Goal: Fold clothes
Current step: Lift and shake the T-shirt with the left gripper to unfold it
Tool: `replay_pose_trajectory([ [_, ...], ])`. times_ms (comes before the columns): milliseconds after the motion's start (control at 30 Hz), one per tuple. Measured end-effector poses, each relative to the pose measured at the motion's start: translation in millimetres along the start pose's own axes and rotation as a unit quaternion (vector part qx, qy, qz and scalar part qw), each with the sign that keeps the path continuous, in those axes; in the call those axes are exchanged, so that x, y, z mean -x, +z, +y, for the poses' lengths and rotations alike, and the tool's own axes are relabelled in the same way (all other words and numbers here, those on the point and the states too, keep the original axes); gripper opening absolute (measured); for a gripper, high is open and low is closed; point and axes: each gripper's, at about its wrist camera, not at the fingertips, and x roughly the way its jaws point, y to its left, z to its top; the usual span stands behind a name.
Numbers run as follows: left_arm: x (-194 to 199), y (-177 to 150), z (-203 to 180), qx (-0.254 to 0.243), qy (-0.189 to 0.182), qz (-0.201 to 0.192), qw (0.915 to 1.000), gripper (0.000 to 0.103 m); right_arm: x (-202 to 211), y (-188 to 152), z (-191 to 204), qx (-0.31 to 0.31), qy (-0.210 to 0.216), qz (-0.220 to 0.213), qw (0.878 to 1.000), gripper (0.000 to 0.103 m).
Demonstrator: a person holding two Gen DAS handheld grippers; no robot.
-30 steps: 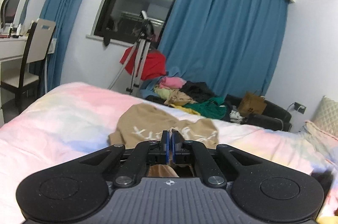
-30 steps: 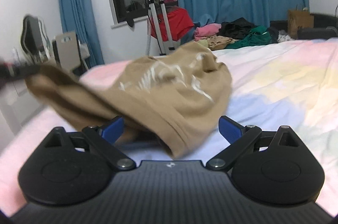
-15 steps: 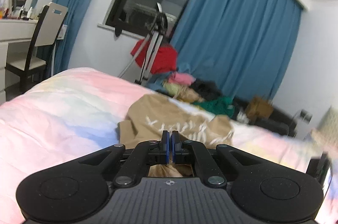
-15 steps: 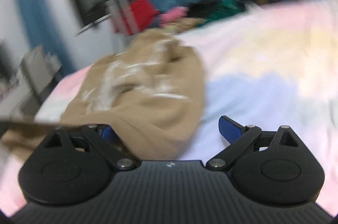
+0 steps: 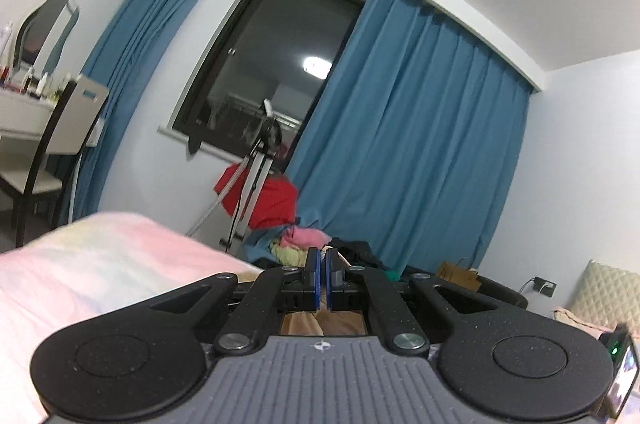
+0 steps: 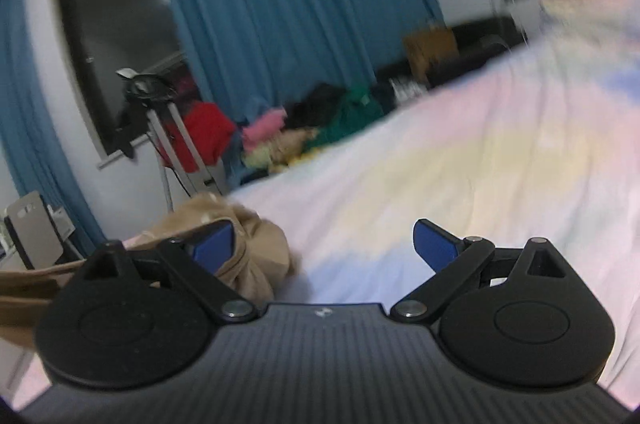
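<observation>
1. Left gripper (image 5: 322,280): blue-padded fingers pressed together, only a thin slit between them. Tan cloth shows just below the closed tips, through the opening in the linkage — the tan garment (image 5: 320,323) appears pinched there. Whether the cloth actually reaches up between the pads is hidden by the linkage.
2. Left view is tilted upward: mostly wall, dark window (image 5: 264,64) and blue curtains (image 5: 408,144). Only a corner of the pastel bedsheet (image 5: 100,264) shows at lower left.
3. Right gripper (image 6: 324,246): fingers spread wide, nothing between them. Bare bedsheet (image 6: 440,164) lies in the gap.
4. Tan garment (image 6: 256,256), right view: bunched in a lump on the bed at lower left, just behind and beside the right gripper's left finger (image 6: 212,244). A taut band of the same cloth runs out of frame at far left. Whether the finger touches the lump cannot be told — the frame is motion-blurred.
5. Background, both views: a tripod (image 5: 256,176) stands by the window with a red cloth (image 5: 272,200) hanging on it. A heap of mixed clothes (image 6: 288,140) — pink, yellow, green, black — lies past the far edge of the bed.
6. Left view, far left: chair (image 5: 52,144) at a white desk with a mirror (image 5: 44,24). Far right: a quilted pillow (image 5: 608,288) and a wall socket (image 5: 544,284).
</observation>
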Motion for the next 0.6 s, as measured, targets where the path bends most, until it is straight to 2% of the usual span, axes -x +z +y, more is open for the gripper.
replay_pose_trajectory([
  [67, -1, -1, -3, -0.008, 0.004, 0.010, 0.9999, 0.002, -6, -1, 1, 0.017, 0.021, 0.019, 0.999, 0.095],
  [100, -2, -3, -4, -0.013, 0.007, 0.016, 0.9998, 0.002, -12, -4, 0, 0.022, 0.038, 0.043, 0.998, 0.087],
  [133, -4, -4, -4, -0.017, 0.010, 0.024, 0.9995, 0.002, -19, -9, -1, 0.020, 0.053, 0.065, 0.996, 0.067],
  [167, -8, -7, -2, -0.019, 0.013, 0.037, 0.9990, 0.002, -25, -14, -4, 0.010, 0.070, 0.087, 0.994, 0.054],
  [267, -16, -14, 4, -0.021, 0.029, 0.073, 0.9967, 0.002, -41, -26, -13, -0.032, 0.098, 0.138, 0.985, 0.032],
  [300, -18, -16, 7, -0.023, 0.035, 0.079, 0.9960, 0.002, -46, -29, -13, -0.032, 0.104, 0.155, 0.982, 0.028],
  [333, -19, -18, 10, -0.025, 0.041, 0.086, 0.9952, 0.002, -48, -32, -10, -0.026, 0.110, 0.166, 0.980, 0.019],
  [367, -21, -20, 12, -0.026, 0.045, 0.093, 0.9943, 0.003, -45, -29, -7, -0.025, 0.119, 0.159, 0.980, 0.012],
  [433, -23, -24, 15, -0.022, 0.049, 0.112, 0.9923, 0.003, -40, -23, -2, -0.024, 0.136, 0.145, 0.980, 0.007],
  [533, -25, -30, 24, -0.010, 0.053, 0.156, 0.9863, 0.004, -32, -15, 6, -0.022, 0.162, 0.124, 0.979, 0.006],
  [600, -23, -38, 29, -0.010, 0.058, 0.185, 0.9809, 0.008, -26, -9, 11, -0.020, 0.179, 0.109, 0.978, 0.006],
])
